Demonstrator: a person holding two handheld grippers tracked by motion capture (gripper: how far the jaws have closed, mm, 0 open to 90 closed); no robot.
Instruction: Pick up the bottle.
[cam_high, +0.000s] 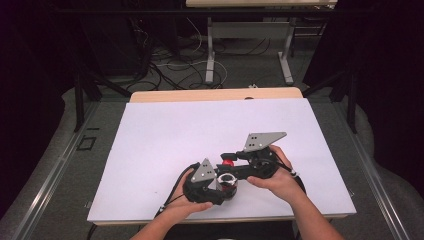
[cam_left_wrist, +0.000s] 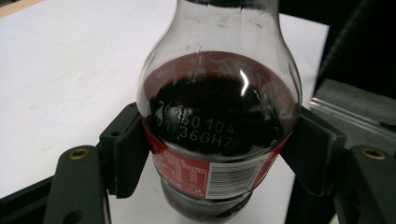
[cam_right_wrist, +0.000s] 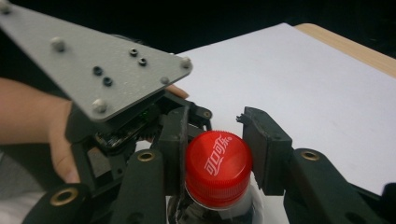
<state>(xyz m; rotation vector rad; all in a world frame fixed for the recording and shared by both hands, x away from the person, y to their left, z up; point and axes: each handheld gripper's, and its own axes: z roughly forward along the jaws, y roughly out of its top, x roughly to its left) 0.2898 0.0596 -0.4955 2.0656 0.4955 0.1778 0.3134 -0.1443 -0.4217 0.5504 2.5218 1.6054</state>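
Note:
A small clear cola bottle (cam_left_wrist: 219, 116) with dark drink and a red label stands upright near the front of the white sheet (cam_high: 200, 125). My left gripper (cam_left_wrist: 219, 154) is shut on its body, one black pad (cam_left_wrist: 128, 154) pressing each side at the label. The bottle's red cap (cam_right_wrist: 218, 168) sits between the pads (cam_right_wrist: 264, 149) of my right gripper (cam_right_wrist: 218, 154), which is shut on it from the right. In the high view both grippers meet at the bottle (cam_high: 227, 179), the left gripper (cam_high: 226, 184) low and the right gripper (cam_high: 229, 159) at the cap (cam_high: 228, 161).
The white sheet covers a wooden table whose far edge (cam_high: 215, 94) shows beyond it. The left gripper's grey plate (cam_right_wrist: 93, 65) and the hand holding it (cam_right_wrist: 37, 126) stand close to the cap. Dark floor with cables and a desk frame (cam_high: 210, 55) lie behind the table.

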